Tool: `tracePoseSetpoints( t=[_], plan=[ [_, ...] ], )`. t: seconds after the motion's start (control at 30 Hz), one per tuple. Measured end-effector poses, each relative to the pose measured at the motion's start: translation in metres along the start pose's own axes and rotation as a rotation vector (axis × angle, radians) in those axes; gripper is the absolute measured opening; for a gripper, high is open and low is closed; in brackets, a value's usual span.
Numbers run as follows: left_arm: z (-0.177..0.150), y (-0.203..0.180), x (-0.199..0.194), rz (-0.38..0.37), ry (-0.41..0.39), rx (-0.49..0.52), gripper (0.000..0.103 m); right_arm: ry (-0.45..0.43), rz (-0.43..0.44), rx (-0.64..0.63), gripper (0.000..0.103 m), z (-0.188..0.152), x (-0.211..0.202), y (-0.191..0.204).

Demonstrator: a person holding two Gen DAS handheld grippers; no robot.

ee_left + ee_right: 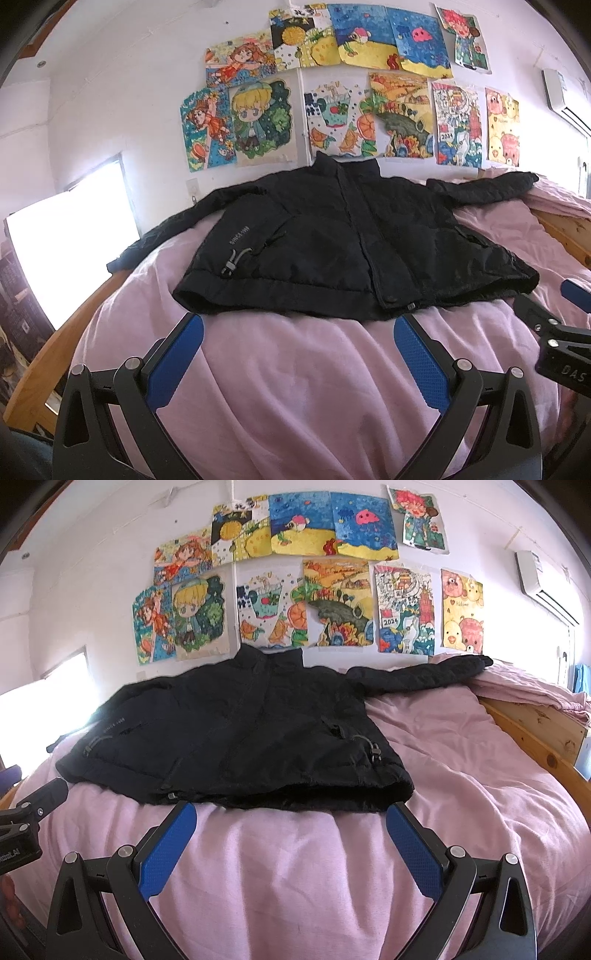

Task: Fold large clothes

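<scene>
The black puffer jacket [332, 240] lies flat on the bed [295, 369], unfolded. My left tool [298, 354] and right tool [291, 834] hover released; next I grasp a sleeve [424, 674].

Between my wide-spread left gripper [298, 363] and the black jacket [332, 236] lies a bare strip of pink bedding [295, 387], free to cross. My right gripper [291, 845], spread too, has the same room. On the right a wooden rail [539, 731] bounds the bed; the far wall [92, 590] stands just behind the collar.
</scene>
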State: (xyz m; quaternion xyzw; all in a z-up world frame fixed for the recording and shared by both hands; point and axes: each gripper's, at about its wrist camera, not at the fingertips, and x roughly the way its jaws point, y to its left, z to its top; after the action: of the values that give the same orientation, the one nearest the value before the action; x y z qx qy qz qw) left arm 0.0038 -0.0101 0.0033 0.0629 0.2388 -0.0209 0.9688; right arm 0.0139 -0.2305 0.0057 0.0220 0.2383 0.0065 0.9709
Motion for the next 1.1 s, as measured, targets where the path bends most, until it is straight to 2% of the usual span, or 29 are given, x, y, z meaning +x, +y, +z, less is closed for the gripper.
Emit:
tracePoseSetpoints(
  t=[0.17, 0.3, 0.43, 0.63, 0.77, 0.87, 0.93, 1.0, 1.1],
  plan=[
    [0.002, 0.000, 0.007, -0.019, 0.052, -0.019, 0.102, 0.032, -0.009, -0.034, 0.103, 0.000, 0.002, 0.002],
    [0.022, 0.001, 0.023, -0.041, 0.166, -0.019, 0.101, 0.071, 0.013, -0.053, 0.103, 0.019, 0.006, 0.003],
    [0.062, -0.001, 0.027, -0.023, 0.131, 0.061, 0.101, 0.064, 0.036, -0.123, 0.103, 0.057, 0.009, -0.004],
    [0.122, -0.003, 0.049, -0.006, 0.066, 0.128, 0.101, 0.109, 0.047, -0.222, 0.103, 0.122, 0.034, -0.033],
    [0.158, -0.001, 0.079, 0.039, 0.027, 0.141, 0.101, 0.181, 0.078, -0.215, 0.103, 0.158, 0.074, -0.068],
    [0.178, -0.002, 0.106, 0.043, 0.044, 0.143, 0.101, 0.252, 0.079, -0.171, 0.103, 0.179, 0.115, -0.098],
    [0.192, -0.007, 0.131, 0.048, 0.052, 0.148, 0.101, 0.262, 0.047, -0.110, 0.103, 0.193, 0.145, -0.122],
    [0.202, -0.017, 0.155, 0.036, 0.061, 0.160, 0.101, 0.247, -0.026, -0.020, 0.103, 0.202, 0.174, -0.150],
    [0.212, -0.036, 0.199, 0.002, 0.093, 0.161, 0.101, 0.160, -0.155, 0.073, 0.103, 0.210, 0.210, -0.191]
  ],
)
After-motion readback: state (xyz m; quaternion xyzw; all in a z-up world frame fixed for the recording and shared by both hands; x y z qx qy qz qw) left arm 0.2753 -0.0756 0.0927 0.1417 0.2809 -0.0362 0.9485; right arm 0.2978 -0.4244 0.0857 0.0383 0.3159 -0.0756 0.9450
